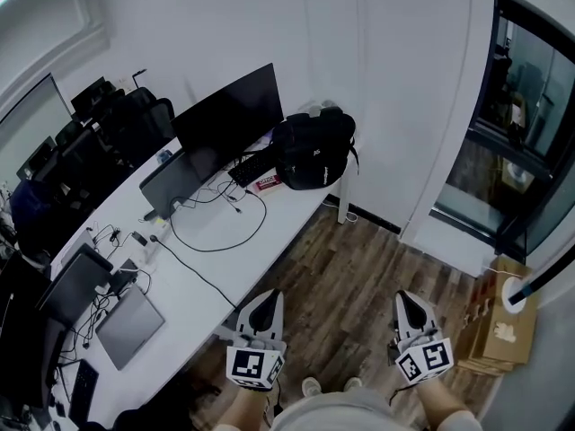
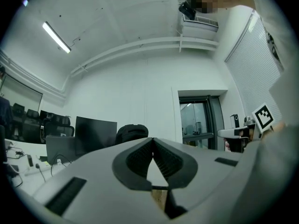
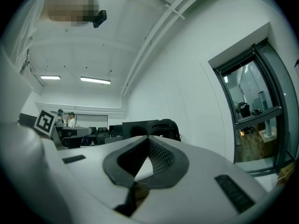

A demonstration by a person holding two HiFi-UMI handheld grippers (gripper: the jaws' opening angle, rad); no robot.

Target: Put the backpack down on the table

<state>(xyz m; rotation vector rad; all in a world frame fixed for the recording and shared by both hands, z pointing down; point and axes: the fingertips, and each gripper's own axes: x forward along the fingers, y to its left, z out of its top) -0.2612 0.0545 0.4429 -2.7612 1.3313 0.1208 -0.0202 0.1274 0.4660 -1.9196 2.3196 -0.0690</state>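
Both claws sit low at the near edge of the head view, well apart from the backpack. Left claw (image 1: 267, 298) has its jaws pressed together at the tips with nothing between them; its own view shows the ribbed pads (image 2: 140, 157) meeting at a point. Right claw (image 1: 409, 298) is likewise closed and empty, with only a thin slit behind the touching tips in its own view.

The long white worktop (image 1: 269, 232) runs away to the left, its far-left end cut off by the frame. A wide black monitor (image 1: 229, 119) stands on it near the wall. The black backpack (image 1: 313, 151) sits upright on the worktop's right end, just beside the monitor and against the wall. A closed grey laptop (image 1: 130, 324) lies nearer the person, and a black cable (image 1: 220, 232) loops between. In both gripper views the backpack's lower part is hidden behind the claw's own body. A small red item (image 1: 267, 184) at the backpack's base is too small to identify.
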